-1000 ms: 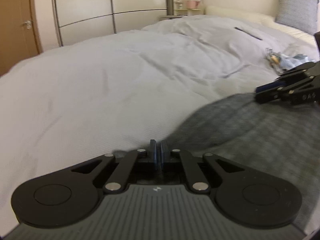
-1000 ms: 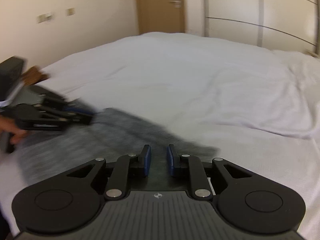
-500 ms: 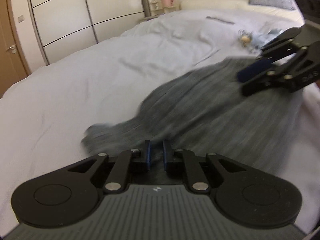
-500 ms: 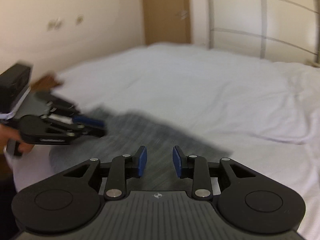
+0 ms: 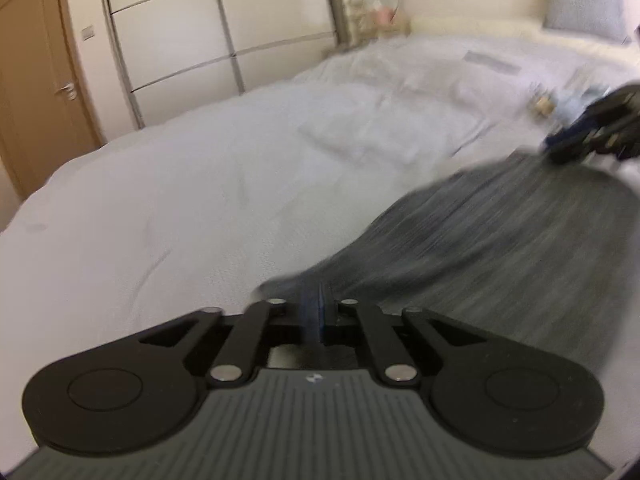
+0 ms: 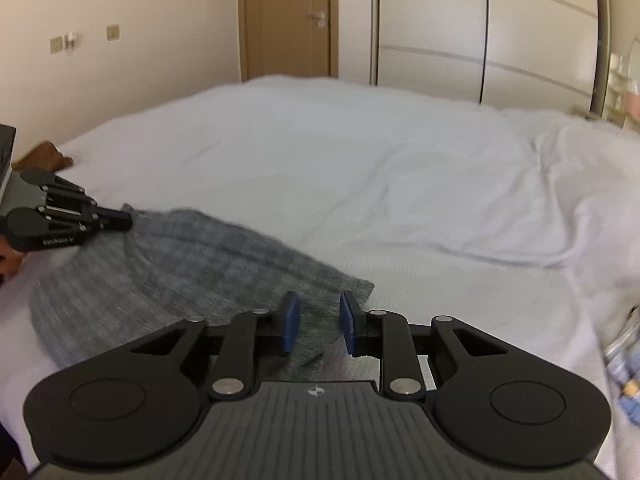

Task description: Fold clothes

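A dark grey ribbed garment (image 5: 500, 248) lies spread on the white bed (image 5: 200, 168); it also shows in the right wrist view (image 6: 168, 264). My left gripper (image 5: 316, 312) is shut on the garment's near left corner; it shows at the left of the right wrist view (image 6: 120, 218). My right gripper (image 6: 318, 320) is open, its blue pads either side of the garment's right corner without pinching it; it shows blurred at the far right of the left wrist view (image 5: 560, 148).
White wardrobe doors (image 5: 224, 28) and a brown door (image 6: 288, 20) stand beyond the bed. A rumpled white duvet (image 6: 580, 208) lies to the right. A grey pillow (image 5: 584, 0) and small items (image 5: 544, 104) sit near the headboard.
My right gripper opened wider and let go of the garment's corner. My left gripper closed on its corner. The garment settled flatter on the bed, and both views shifted.
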Available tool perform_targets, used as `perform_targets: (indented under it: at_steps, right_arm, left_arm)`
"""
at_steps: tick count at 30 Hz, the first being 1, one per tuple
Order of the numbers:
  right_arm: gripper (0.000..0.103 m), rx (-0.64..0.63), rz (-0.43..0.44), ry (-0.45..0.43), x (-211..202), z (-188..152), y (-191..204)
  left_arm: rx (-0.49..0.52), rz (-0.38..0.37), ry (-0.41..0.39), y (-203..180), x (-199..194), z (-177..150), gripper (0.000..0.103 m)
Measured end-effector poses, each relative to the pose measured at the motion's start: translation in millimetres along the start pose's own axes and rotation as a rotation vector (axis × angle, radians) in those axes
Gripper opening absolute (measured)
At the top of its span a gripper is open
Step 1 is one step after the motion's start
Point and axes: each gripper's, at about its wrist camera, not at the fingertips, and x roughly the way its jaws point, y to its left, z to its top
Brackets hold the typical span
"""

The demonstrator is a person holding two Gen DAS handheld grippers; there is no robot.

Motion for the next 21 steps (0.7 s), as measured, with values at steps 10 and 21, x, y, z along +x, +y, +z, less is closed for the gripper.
perform_targets:
  at_steps: [10, 21]
  right_arm:
    - [0.031, -0.067, 0.064, 0.040, 38.4, 10.3, 9.1]
    - [0.035, -0.003, 0.006, 0.045, 29.7, -13.1, -7.0]
  left_arm:
    - [0.009, -0.017, 0.023, -6.7, 25.2, 11.0, 0.028]
    - [0.029, 0.005, -0.047, -29.7, -19.7, 12.3, 0.010]
